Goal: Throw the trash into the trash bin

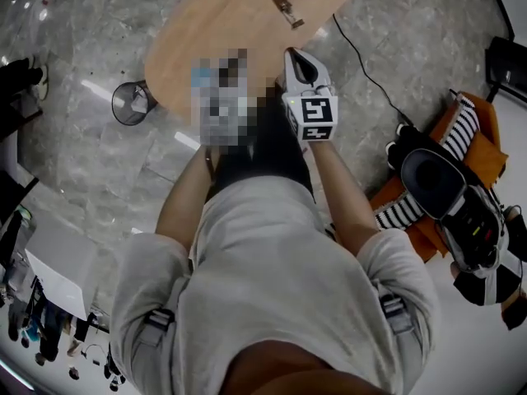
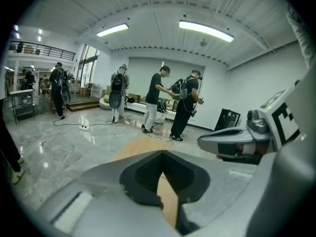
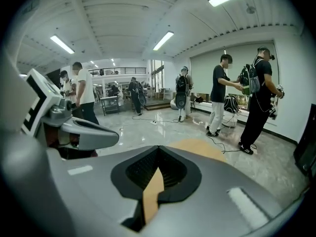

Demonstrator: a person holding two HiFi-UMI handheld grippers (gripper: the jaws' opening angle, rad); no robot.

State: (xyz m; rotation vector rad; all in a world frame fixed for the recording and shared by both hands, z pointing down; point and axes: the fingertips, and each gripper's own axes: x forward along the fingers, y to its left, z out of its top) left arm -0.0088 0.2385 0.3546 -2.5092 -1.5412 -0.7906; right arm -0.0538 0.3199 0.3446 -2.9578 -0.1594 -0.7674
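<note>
Head view: trash (image 1: 283, 3) on table (image 1: 206, 31) at 12 o'clock, bin (image 1: 132, 103) on floor at 10. Left gripper view: left gripper (image 2: 163, 154) jaws fully closed, empty. Right gripper view: right gripper (image 3: 158, 149) also closed on nothing; I'd open it before reaching the trash.

Behind the grey right tool (image 1: 296, 56) and its black-and-white marker cube (image 1: 317, 112): pale grey short-sleeved shirt (image 1: 272, 286), buckled shoulder straps (image 1: 156, 327).

Long white ceiling tube lights (image 2: 206, 31) illuminate my workspace brightly; the glossy grey marble floor (image 1: 90, 151) shows glare; fisheye edges curve and darken.
</note>
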